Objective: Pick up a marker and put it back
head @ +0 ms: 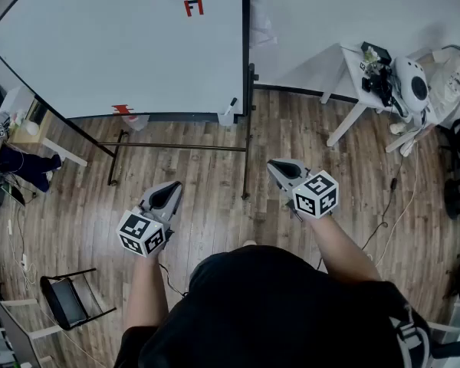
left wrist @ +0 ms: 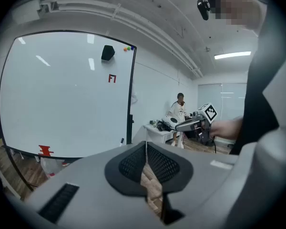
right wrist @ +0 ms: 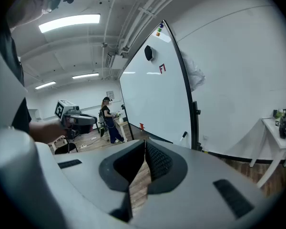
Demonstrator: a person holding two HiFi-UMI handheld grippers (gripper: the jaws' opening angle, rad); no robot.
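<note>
A marker [head: 231,103] stands on the whiteboard's [head: 123,44] lower ledge near its right post; it also shows as a small white stick with a dark cap in the left gripper view [left wrist: 122,140] and in the right gripper view [right wrist: 184,134]. Both grippers hang over the wooden floor, well short of the board. My left gripper [head: 175,185] is shut, its dark pads meeting with nothing between them [left wrist: 146,146]. My right gripper [head: 272,164] is shut and empty too [right wrist: 145,145].
A red eraser-like block [head: 123,110] sits on the ledge at the left. The board's black stand [head: 176,146] spreads over the floor ahead. A white table [head: 351,90] with gear and a seated person [head: 454,75] are at the right, and a folding chair [head: 70,297] at the lower left.
</note>
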